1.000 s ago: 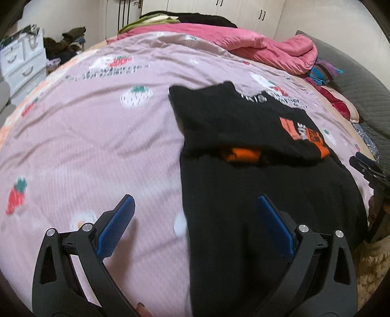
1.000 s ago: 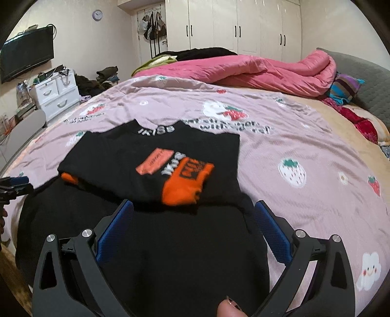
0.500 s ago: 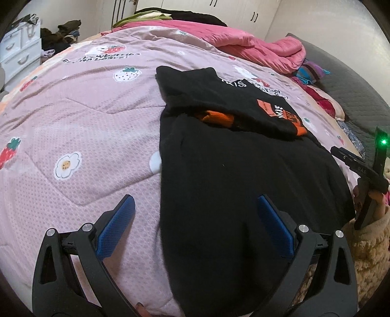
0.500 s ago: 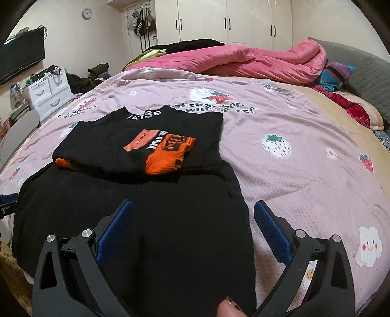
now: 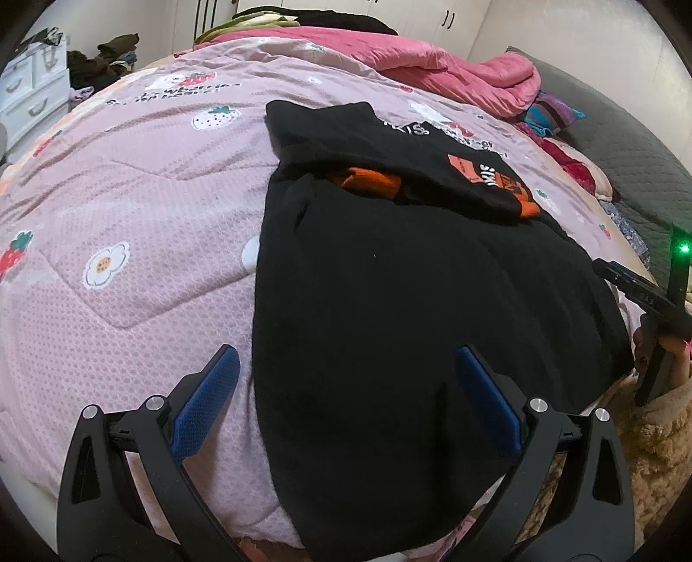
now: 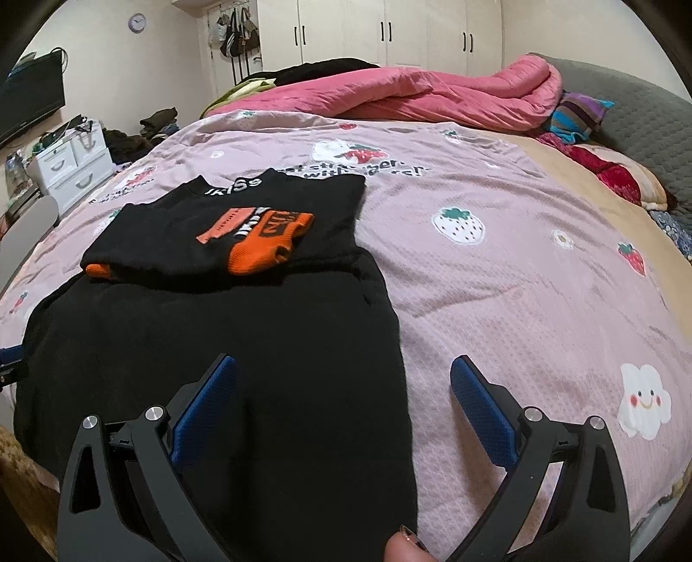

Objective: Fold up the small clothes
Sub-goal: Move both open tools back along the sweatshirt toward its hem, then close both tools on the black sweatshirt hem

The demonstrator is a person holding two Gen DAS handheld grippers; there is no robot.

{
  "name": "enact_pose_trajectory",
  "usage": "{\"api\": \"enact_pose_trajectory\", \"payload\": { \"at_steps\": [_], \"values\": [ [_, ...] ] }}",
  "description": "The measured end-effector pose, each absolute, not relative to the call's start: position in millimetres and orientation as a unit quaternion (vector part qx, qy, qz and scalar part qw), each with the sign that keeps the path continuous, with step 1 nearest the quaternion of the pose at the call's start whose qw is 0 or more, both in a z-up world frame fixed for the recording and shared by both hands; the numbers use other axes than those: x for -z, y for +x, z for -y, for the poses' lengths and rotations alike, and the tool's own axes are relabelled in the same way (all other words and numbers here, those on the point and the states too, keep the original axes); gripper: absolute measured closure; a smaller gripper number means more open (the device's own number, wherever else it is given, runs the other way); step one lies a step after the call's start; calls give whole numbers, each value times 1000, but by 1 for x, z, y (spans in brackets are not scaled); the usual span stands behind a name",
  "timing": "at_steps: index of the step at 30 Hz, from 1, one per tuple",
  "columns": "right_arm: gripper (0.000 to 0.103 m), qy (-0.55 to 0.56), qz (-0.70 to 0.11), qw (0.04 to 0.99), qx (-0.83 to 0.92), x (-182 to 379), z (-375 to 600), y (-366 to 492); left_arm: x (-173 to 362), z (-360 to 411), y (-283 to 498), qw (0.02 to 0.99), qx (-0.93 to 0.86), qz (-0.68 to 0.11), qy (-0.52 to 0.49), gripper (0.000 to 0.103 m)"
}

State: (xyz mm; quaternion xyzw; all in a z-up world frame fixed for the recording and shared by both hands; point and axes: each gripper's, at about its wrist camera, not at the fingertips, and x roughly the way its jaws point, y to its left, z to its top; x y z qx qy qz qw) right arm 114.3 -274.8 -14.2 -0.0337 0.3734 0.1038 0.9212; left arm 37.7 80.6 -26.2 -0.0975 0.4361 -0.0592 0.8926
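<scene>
A black sweater [image 5: 389, 311] [image 6: 216, 354] lies on the pink bedspread [image 5: 129, 194] [image 6: 519, 281], its lower part hanging over the near bed edge. Its top is folded down, showing orange cuffs [image 6: 268, 246] [image 5: 372, 181] and white lettering [image 6: 233, 186]. My left gripper [image 5: 344, 389] hovers open above the sweater's near left edge, holding nothing. My right gripper [image 6: 344, 397] is open over the sweater's near right edge, also holding nothing. In the left wrist view the right gripper [image 5: 640, 294] appears at the far right.
A rumpled pink quilt [image 6: 432, 95] and colourful pillows [image 6: 579, 116] lie at the far side of the bed. White drawers [image 6: 73, 168] with clutter stand at the left. Wardrobes [image 6: 389, 34] line the back wall. A fleecy beige sleeve [image 5: 648, 432] is at the right.
Both grippers have drawn back toward the near edge of the bed, so the sweater appears farther away and more of its hem shows. Both stay open. The sweater has not moved.
</scene>
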Motion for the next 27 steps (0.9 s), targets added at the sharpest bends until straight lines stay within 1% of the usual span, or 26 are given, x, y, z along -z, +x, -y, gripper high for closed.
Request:
{"api": "enact_pose_trajectory", "payload": {
  "at_steps": [19,27],
  "values": [
    [5,-7,-421,900,-112,33,294,86,39,-77,9,891,55,-429,-138,9],
    [4,30,-431,891,-142,34,304,63,43,-78,0,889,54,-429,-152,9]
  ]
}}
